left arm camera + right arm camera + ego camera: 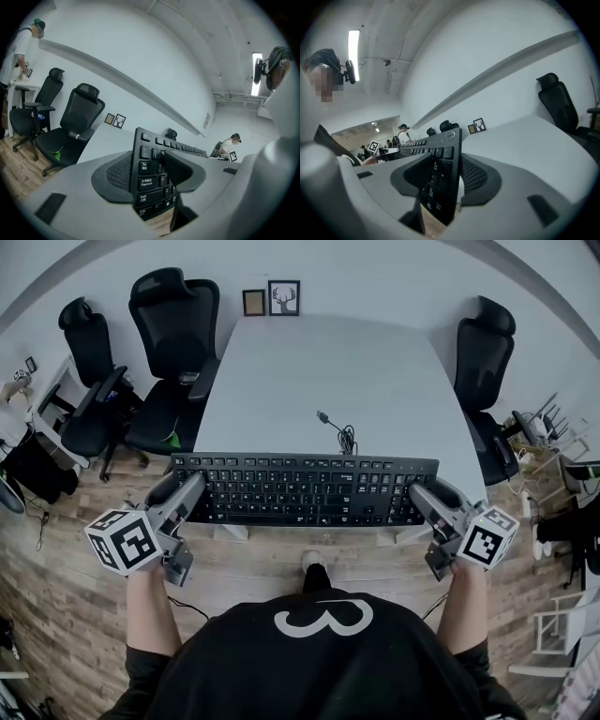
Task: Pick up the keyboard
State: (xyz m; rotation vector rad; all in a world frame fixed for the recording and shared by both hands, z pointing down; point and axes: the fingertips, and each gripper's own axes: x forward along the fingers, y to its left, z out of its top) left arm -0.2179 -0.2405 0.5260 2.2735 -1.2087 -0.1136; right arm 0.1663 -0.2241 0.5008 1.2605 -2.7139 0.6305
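A black keyboard [305, 488] lies crosswise in front of me, over the near edge of the white table [319, 371]. My left gripper [190, 491] is shut on its left end, my right gripper [422, 495] on its right end. In the left gripper view the keyboard [149, 161] stands on edge between the two pads, one on the keys and one on the underside, with the left gripper [146, 172] clamped around it. The right gripper view shows the keyboard [440, 159] the same way inside the right gripper [446, 177]. Its cable [342, 432] trails onto the table.
Black office chairs stand at the left [173, 343], far left [89, 362] and right [483, 352] of the table. Two small picture frames [283, 296] lean on the wall at the table's far end. Below me is wooden floor [75, 615].
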